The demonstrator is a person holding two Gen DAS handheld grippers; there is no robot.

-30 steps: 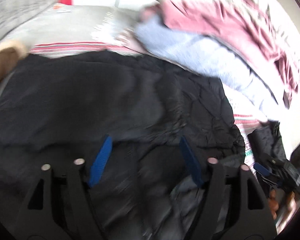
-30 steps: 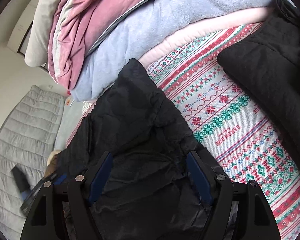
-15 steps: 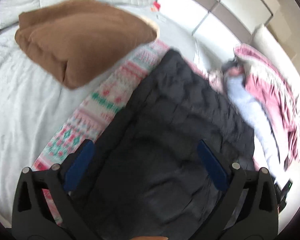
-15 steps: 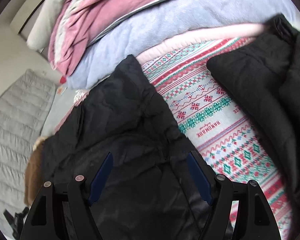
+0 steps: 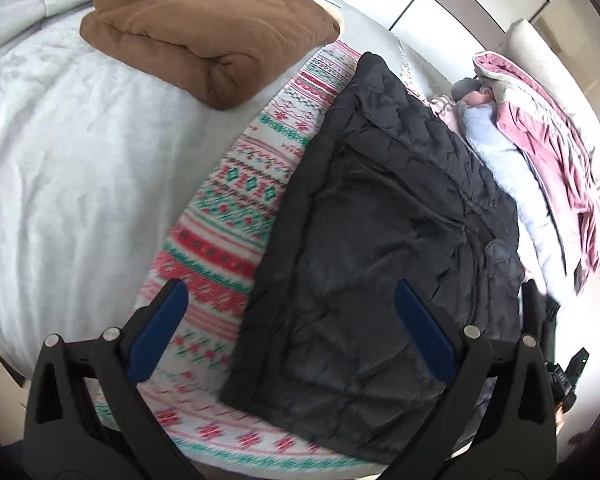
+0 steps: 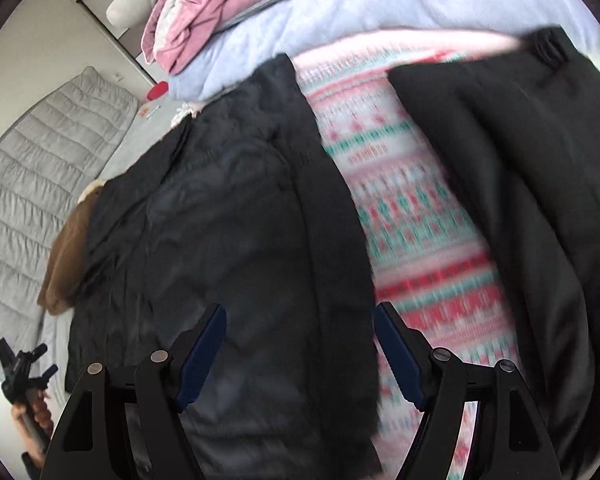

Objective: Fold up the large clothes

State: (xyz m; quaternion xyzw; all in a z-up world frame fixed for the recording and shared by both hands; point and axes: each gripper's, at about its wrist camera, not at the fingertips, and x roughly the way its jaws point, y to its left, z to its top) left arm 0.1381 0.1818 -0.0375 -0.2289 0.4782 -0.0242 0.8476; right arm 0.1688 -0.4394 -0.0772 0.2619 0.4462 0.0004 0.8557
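Both tongs point(image 5: 288, 324) point(image 6: 300, 352) apparently gaping (empty).

Under the claw lies a black puffy quilted cloth jacket point(image 5: 384, 248), matt and wrinkly, on a soft woolly red-and-green patterned blanket point(image 5: 236, 216), with a fuzzy brown folded cloth point(image 5: 208, 36) beyond.

Left wrist view looks steeply down from above the near edge of the bed, close over the black jacket point(image 5: 380, 240) and patterned blanket point(image 5: 236, 208). Right wrist view faces down onto the same jacket point(image 6: 228, 240) from its other side. Both share the jacket, blanket point(image 6: 412, 220) and brown folded garment point(image 5: 208, 36).
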